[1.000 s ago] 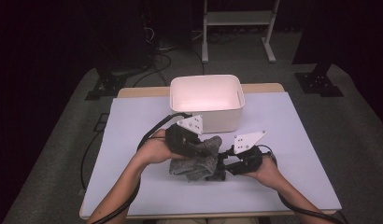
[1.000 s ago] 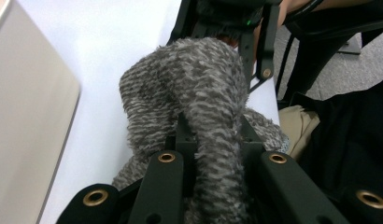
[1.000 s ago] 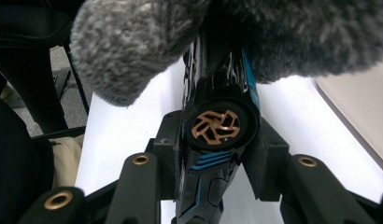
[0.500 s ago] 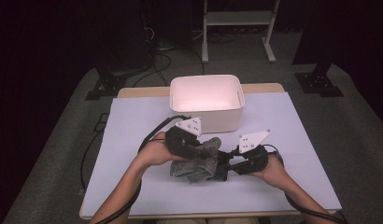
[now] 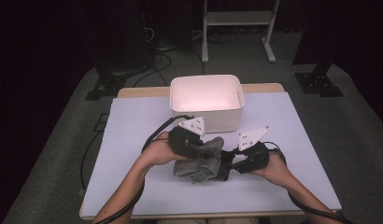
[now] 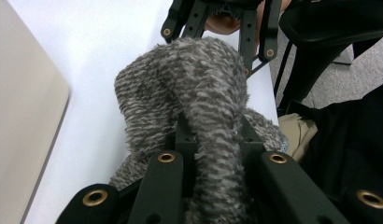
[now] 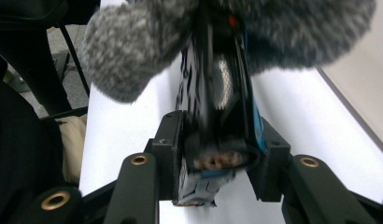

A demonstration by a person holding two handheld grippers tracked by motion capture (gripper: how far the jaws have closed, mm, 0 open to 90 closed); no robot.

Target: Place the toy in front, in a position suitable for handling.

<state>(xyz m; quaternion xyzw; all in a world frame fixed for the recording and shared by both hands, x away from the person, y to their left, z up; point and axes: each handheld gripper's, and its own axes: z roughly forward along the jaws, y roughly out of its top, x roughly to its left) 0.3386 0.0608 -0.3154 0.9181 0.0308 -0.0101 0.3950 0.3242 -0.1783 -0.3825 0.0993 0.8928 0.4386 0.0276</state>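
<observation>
While the person leans in from the near edge, the high view shows both forearms reaching over a pale tabletop [image 5: 133, 121] toward its middle. The left tool [image 5: 206, 151] and the right tool [image 5: 227, 167] meet at a fuzzy grey sock [image 5: 201, 164] bunched up between them, resting on the tabletop or just over it, I can't say which. A white tub [image 5: 206, 116] stands just beyond the sock, toward the far edge, its inside glowing pale pink. A grey three-cornered plate sits on top of each tool, and black cables trail back along the arms.

From the left gripper view, the sock [image 6: 189, 102] humps up in front of the camera, and a thick fold of it runs down between the two black jaws. The left tool [image 6: 217, 144] is clamped on that fold, the jaws pressed in against the knit from either side. Beyond the hump, the black links of the right tool [image 6: 227, 28] come in at the sock's far end. The tabletop [image 6: 87, 56] lies pale underneath.

From the right gripper view, the right tool [image 7: 217, 144] is clamped on a dark, flat thing [image 7: 217, 84] with a blue edge and a small orange spot, gripped narrow side up between the jaws. Its far end goes into the sock [image 7: 133, 51], whose fuzzy grey knit bulges around and over it. What the dark thing is, I can't tell. The tabletop [image 7: 297, 107] runs white behind.
</observation>
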